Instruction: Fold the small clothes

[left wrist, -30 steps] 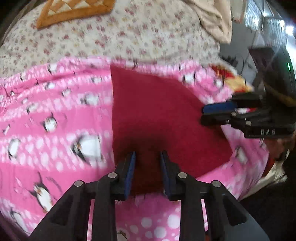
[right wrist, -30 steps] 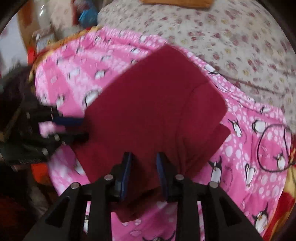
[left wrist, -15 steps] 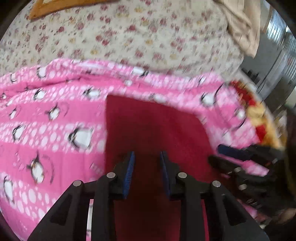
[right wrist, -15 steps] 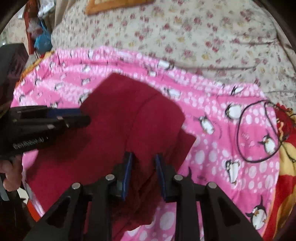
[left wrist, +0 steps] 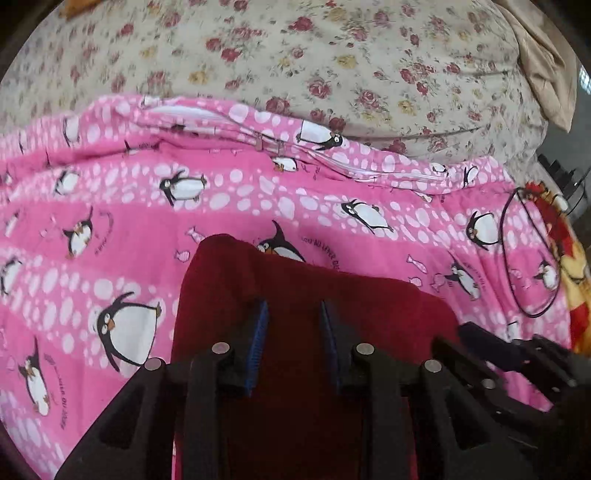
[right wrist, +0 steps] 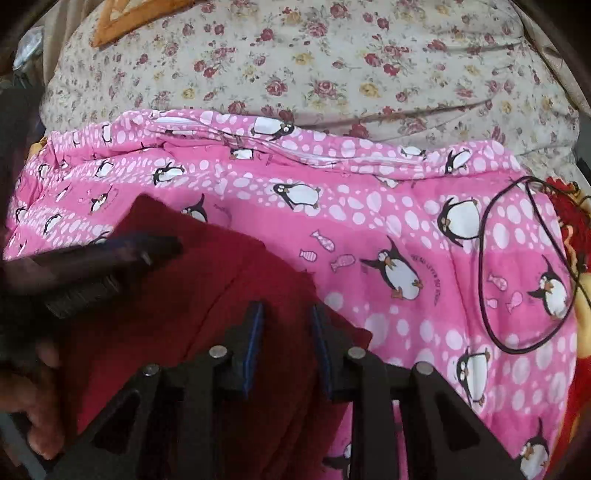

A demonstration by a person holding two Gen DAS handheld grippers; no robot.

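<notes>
Grippers nearest: left gripper sits low over the red garment, fingers set a narrow gap apart with red cloth showing between them. Whether any cloth is actually pinched, I cannot tell; the gap looks unclosed. Right gripper stands the same way, blue-lined fingers apart, over the garment's right side.

Garment is dark red, lying mostly flat on the pink penguin blanket, close to the near edge of the bed. A layered edge crosses it in the right wrist view, so it appears to be doubled over in part. Its far left corner lies rounded and slightly lifted.

Handling judgement: thin, soft, light fabric, no stiffness. It should drape and slump as soon as it is raised, and may drag the blanket beneath if the pinch goes too deep. Best hold is at the edge corners, one per gripper, catching all layers so the fold does not slip open. Not fragile; not slippery against the blanket.

Farther right, a black cord loops on the blanket, well apart from the garment. Beyond the blanket lies the floral bedspread, with an orange cushion at its far left.
</notes>
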